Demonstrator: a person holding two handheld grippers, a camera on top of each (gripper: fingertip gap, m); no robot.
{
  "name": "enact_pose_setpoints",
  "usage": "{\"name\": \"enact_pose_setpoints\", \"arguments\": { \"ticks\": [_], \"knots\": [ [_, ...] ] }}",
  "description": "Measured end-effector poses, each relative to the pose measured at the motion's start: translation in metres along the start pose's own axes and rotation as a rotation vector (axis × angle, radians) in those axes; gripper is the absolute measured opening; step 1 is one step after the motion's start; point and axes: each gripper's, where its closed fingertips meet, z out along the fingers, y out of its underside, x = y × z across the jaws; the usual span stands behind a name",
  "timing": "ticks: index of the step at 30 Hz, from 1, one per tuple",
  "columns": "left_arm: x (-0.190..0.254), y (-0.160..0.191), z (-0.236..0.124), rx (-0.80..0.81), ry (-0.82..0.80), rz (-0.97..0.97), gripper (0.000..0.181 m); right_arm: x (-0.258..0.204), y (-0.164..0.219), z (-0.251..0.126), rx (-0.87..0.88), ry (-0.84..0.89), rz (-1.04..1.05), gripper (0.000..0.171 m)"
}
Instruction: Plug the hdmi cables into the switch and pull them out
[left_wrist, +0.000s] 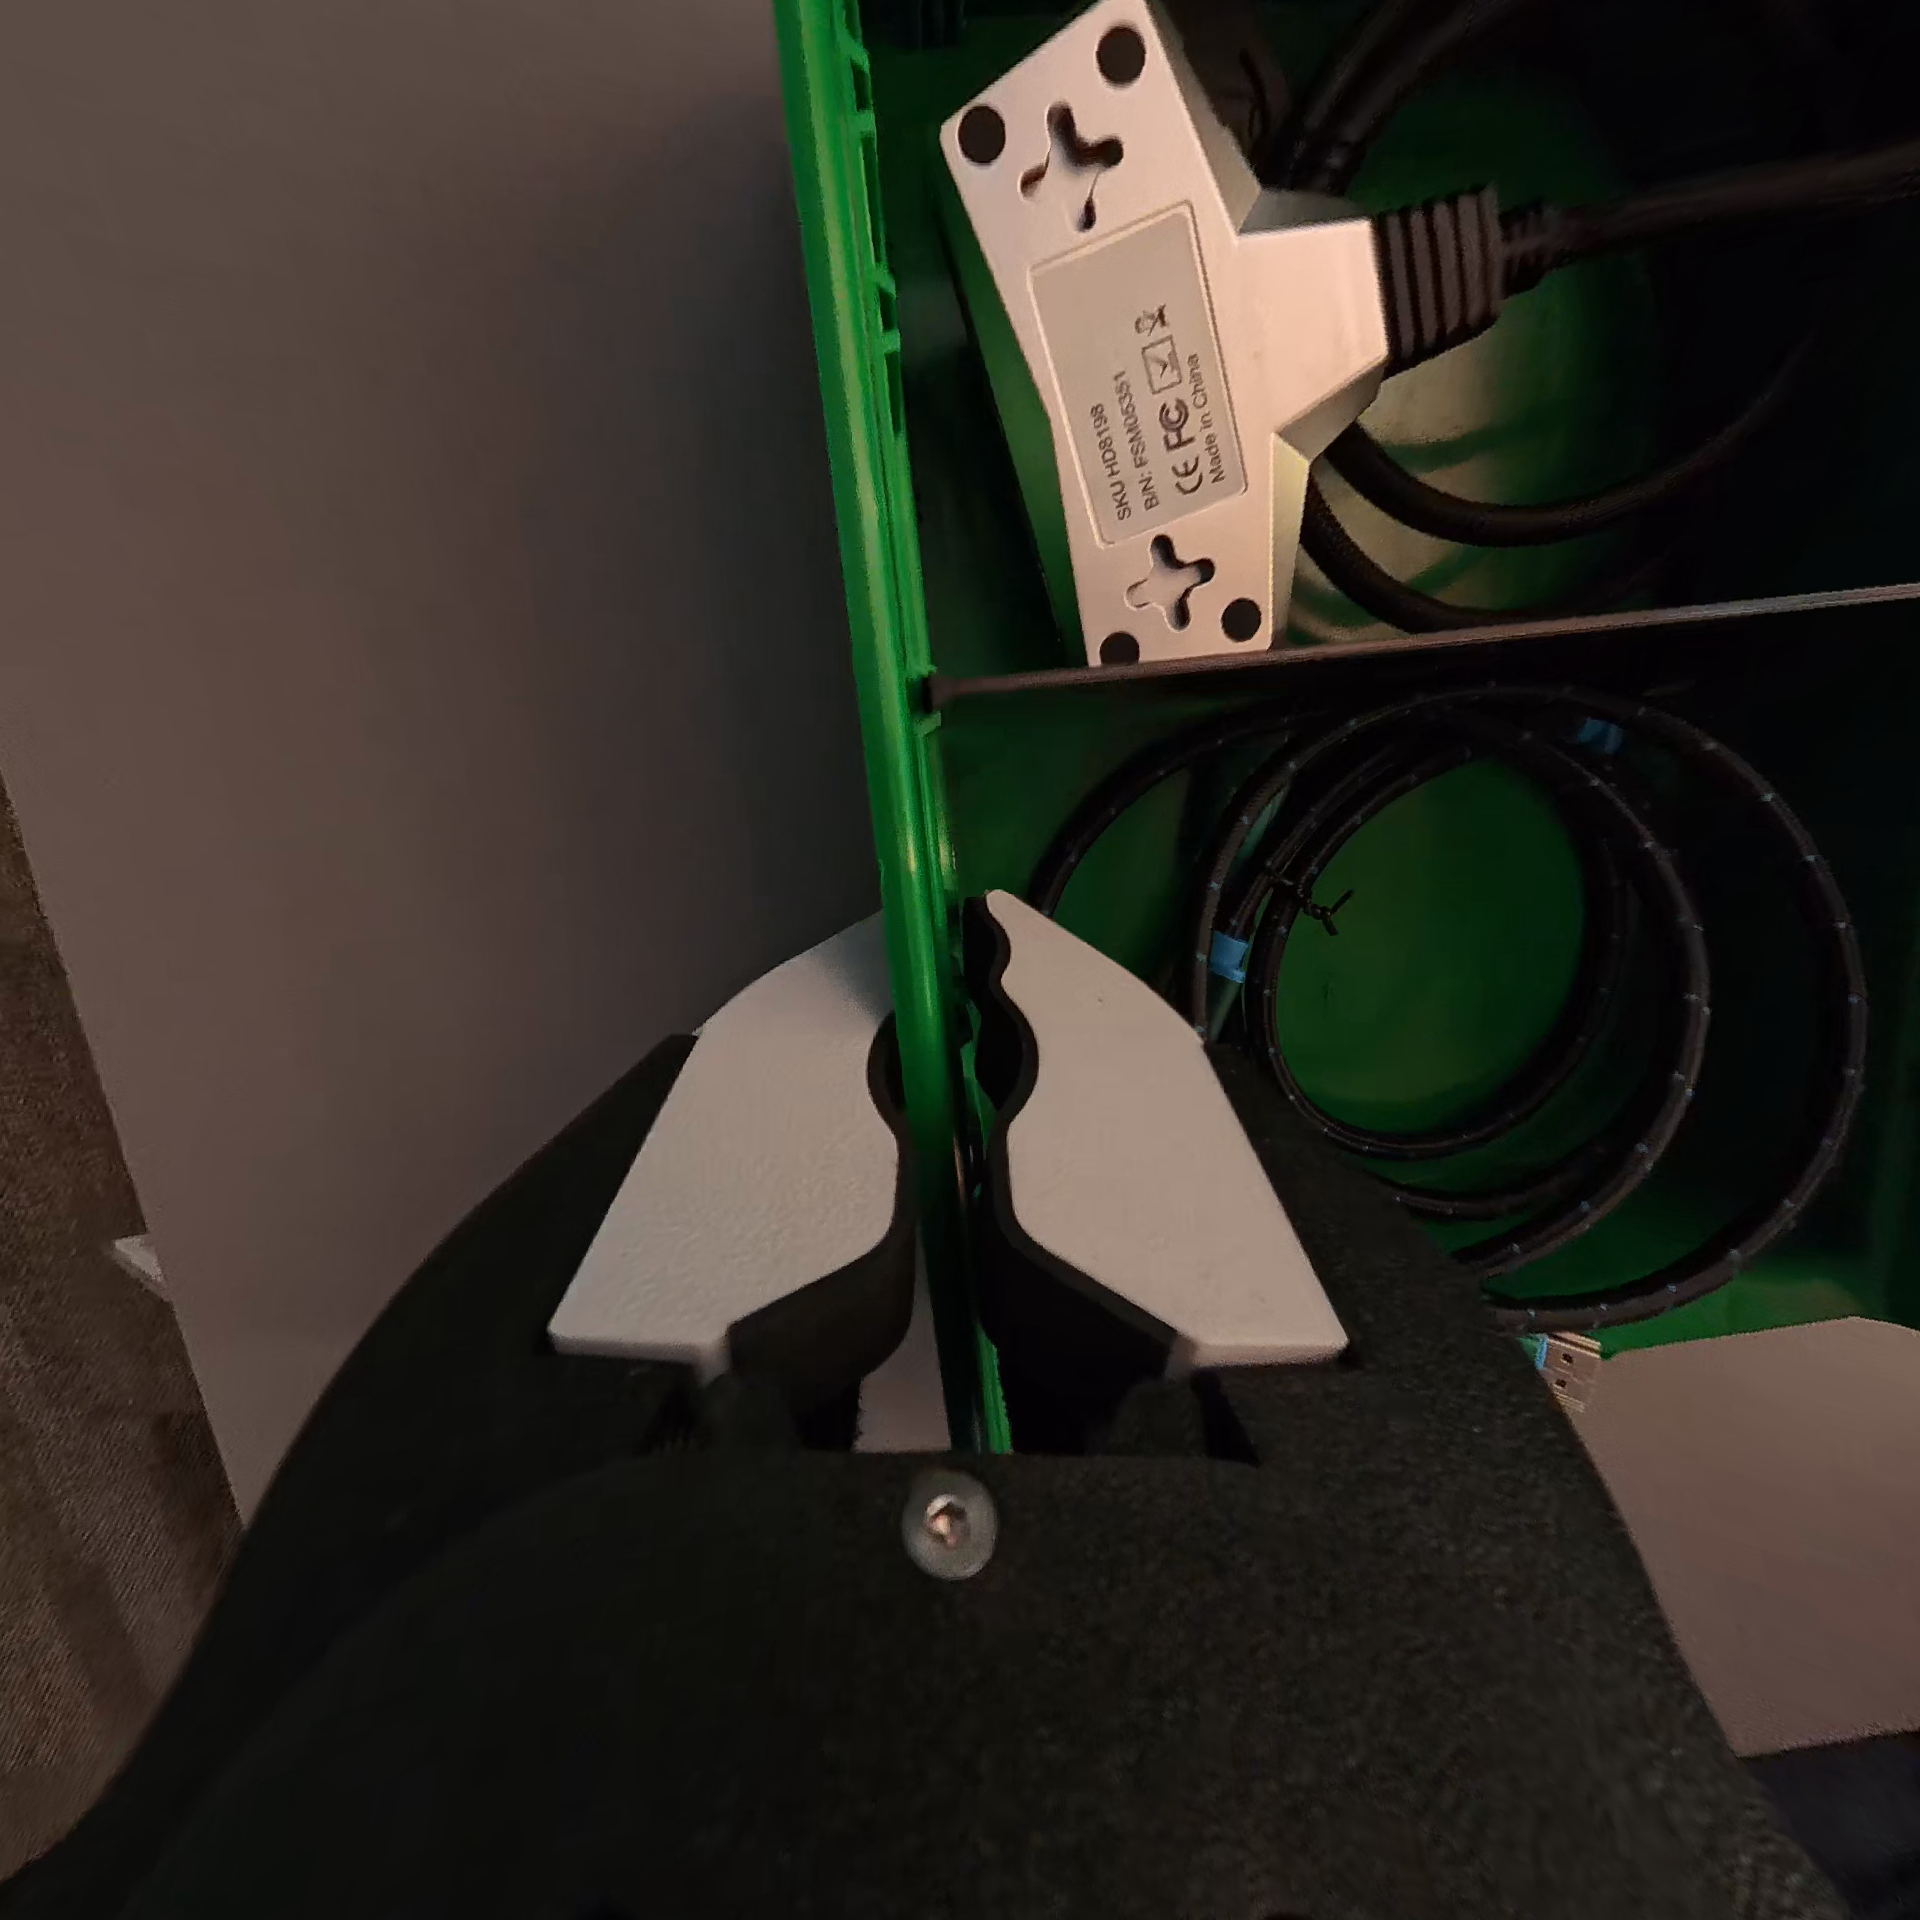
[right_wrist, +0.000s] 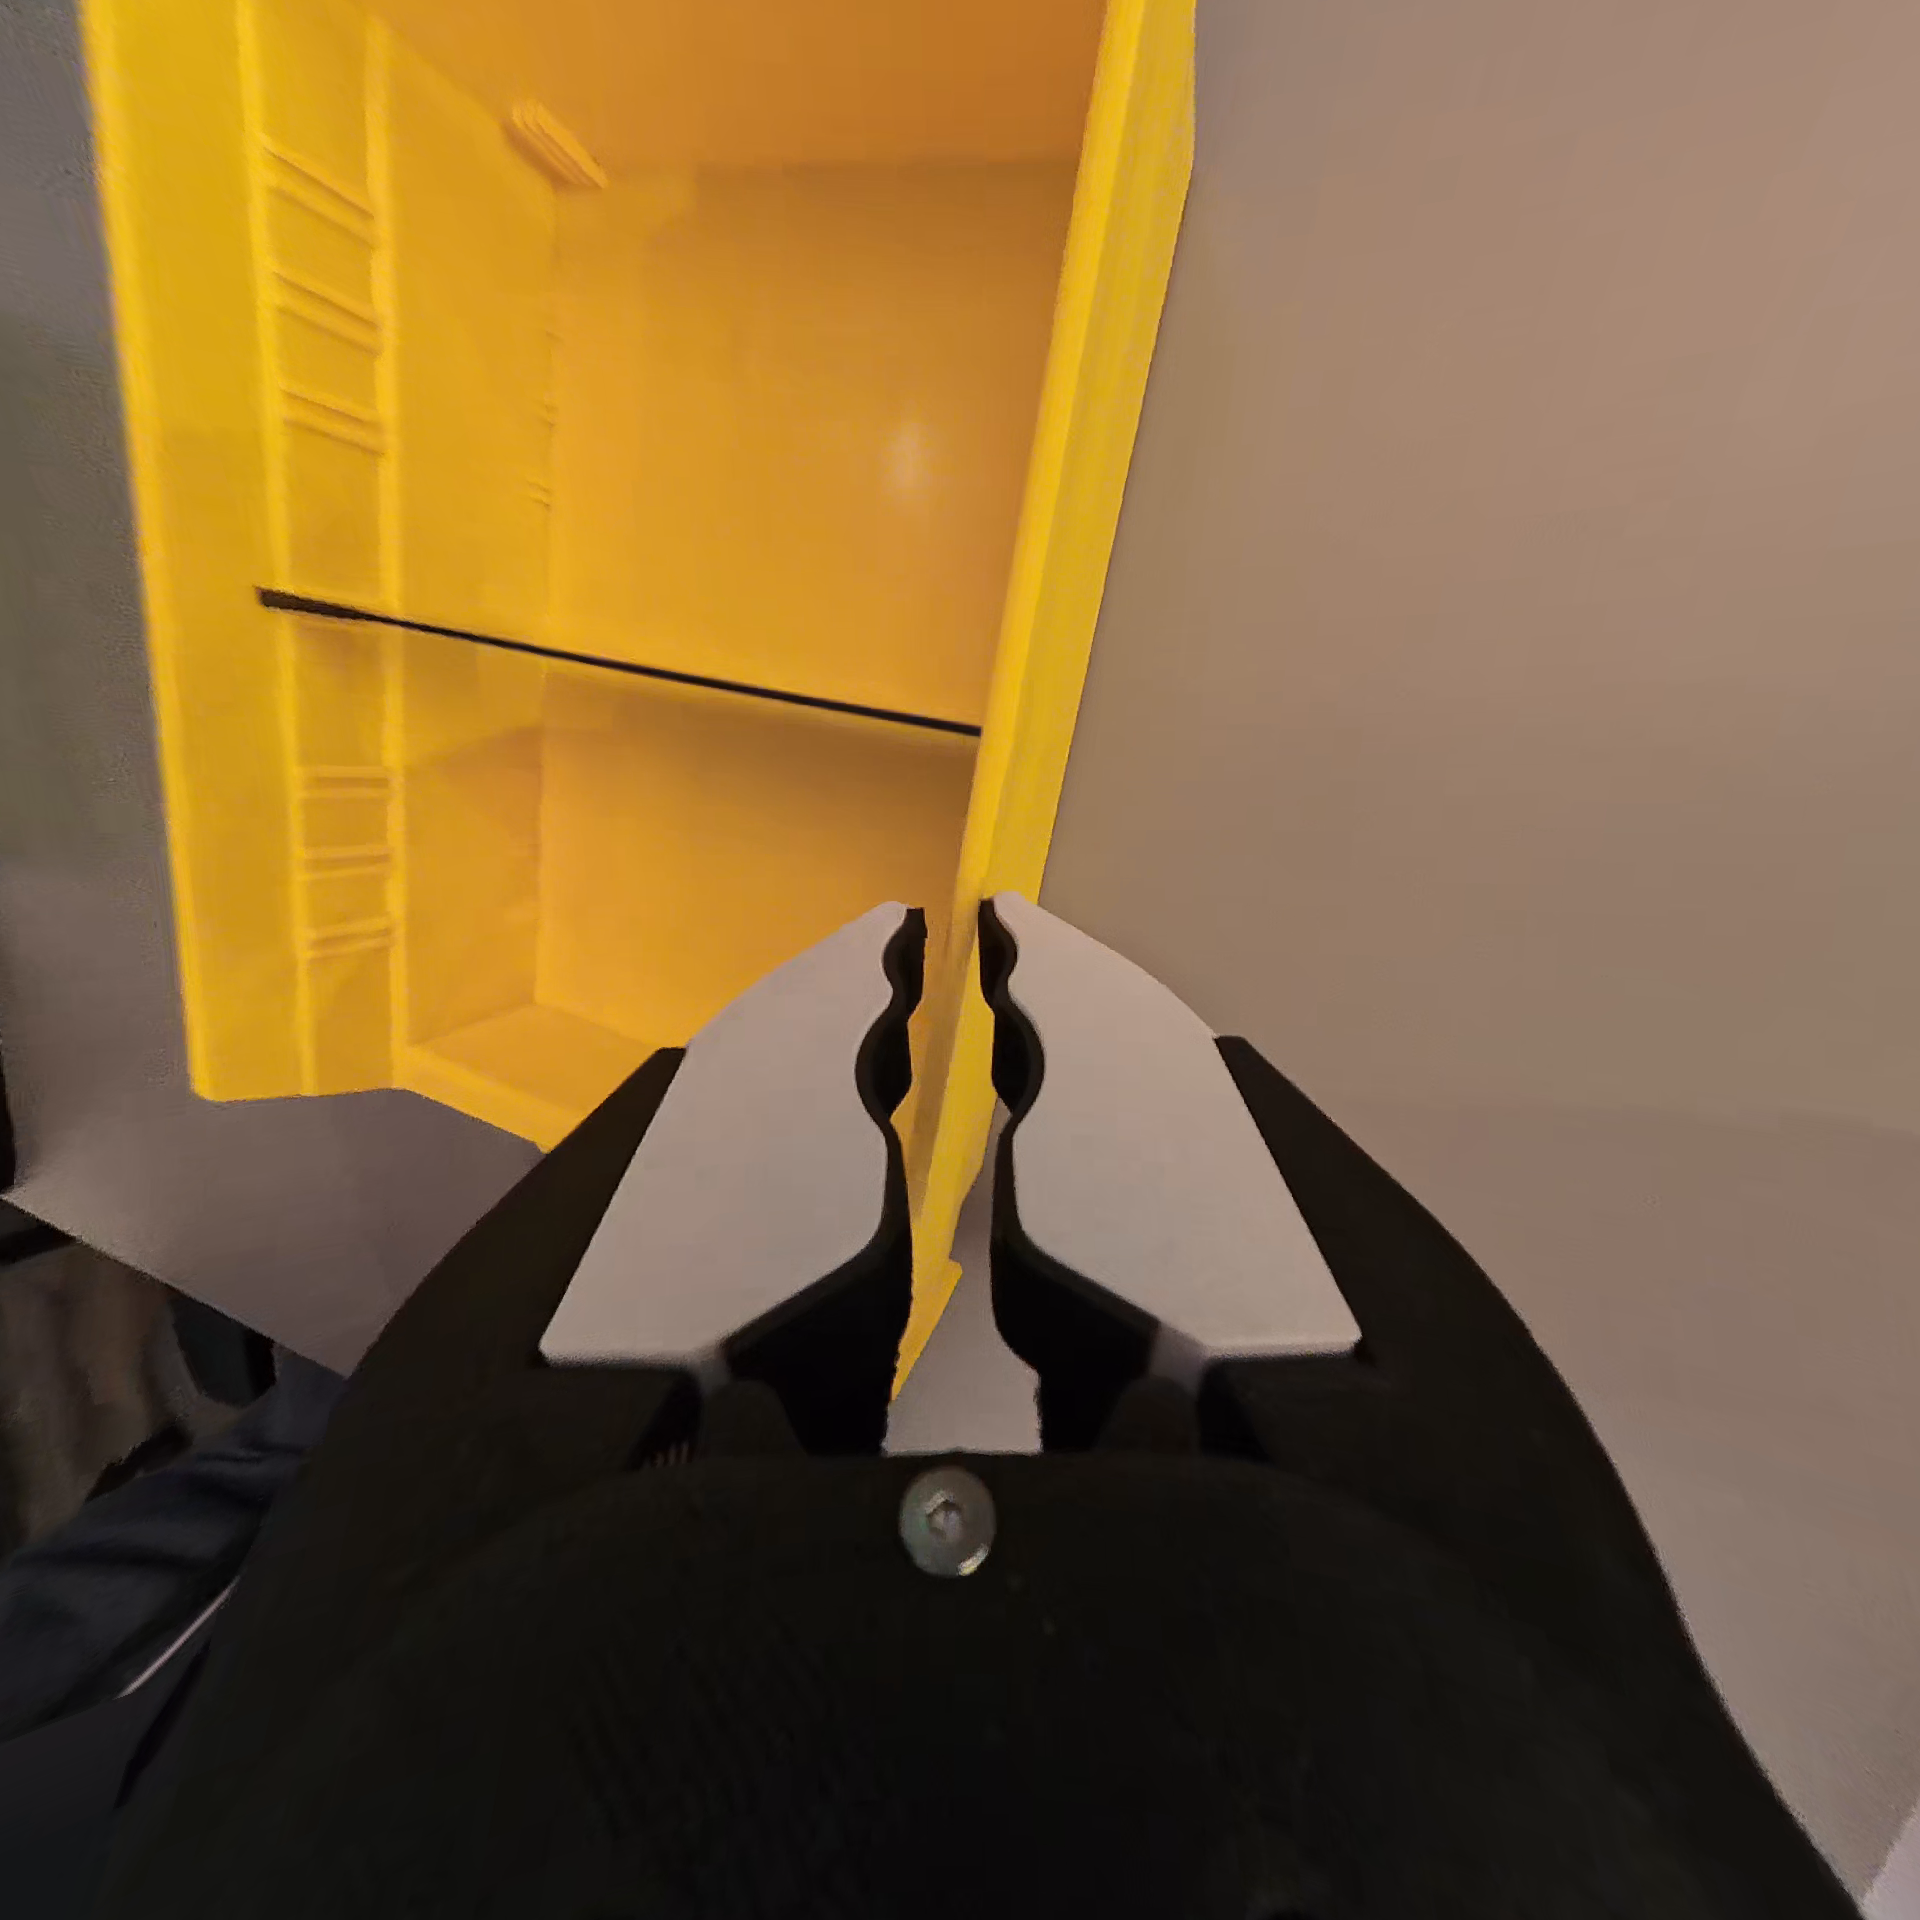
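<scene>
In the left wrist view a green bin (left_wrist: 862, 436) holds a silver HDMI switch (left_wrist: 1143, 353) lying underside up in its far compartment, with a black cable plug (left_wrist: 1439, 275) in one port. Coiled black HDMI cables (left_wrist: 1558, 997) lie in the near compartment, behind a thin black divider (left_wrist: 1455, 649). My left gripper (left_wrist: 940, 925) is shut on the green bin's left wall. In the right wrist view my right gripper (right_wrist: 951, 920) is shut on the right wall of a yellow bin (right_wrist: 1101, 520).
The yellow bin has a thin black divider (right_wrist: 623, 660) and nothing shows inside it. Both bins rest on a pale grey table (left_wrist: 416, 520), also shown in the right wrist view (right_wrist: 1507, 623). A loose metal HDMI plug (left_wrist: 1569, 1366) lies by the green bin's near end. The gap from one gripper's tips to the other's is roughly 75 cm.
</scene>
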Motion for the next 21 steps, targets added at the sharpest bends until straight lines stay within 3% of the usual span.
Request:
{"name": "enact_pose_setpoints", "arguments": {
  "ticks": [4,8,14,15,17,21],
  "knots": [
    [-0.002,-0.010,-0.020,0.089,-0.025,0.010,0.004,-0.010,-0.019,-0.029,0.151,0.023,-0.021,0.013],
    [-0.002,-0.024,-0.050,0.201,-0.062,0.049,0.006,-0.035,-0.054,-0.076,0.416,0.068,-0.116,0.013],
    [0.051,-0.060,-0.107,0.467,0.124,0.170,0.005,-0.113,-0.097,-0.153,0.956,0.033,-0.442,0.032],
    [0.060,-0.062,-0.109,0.466,0.154,0.191,0.008,-0.125,-0.099,-0.160,1.038,0.027,-0.500,0.041],
    [0.074,-0.064,-0.103,0.420,0.188,0.246,0.017,-0.150,-0.097,-0.168,1.173,0.015,-0.631,0.045],
    [0.084,-0.050,-0.071,0.230,0.133,0.398,0.020,-0.192,-0.095,-0.173,1.251,-0.080,-0.740,0.045]
  ]
}}
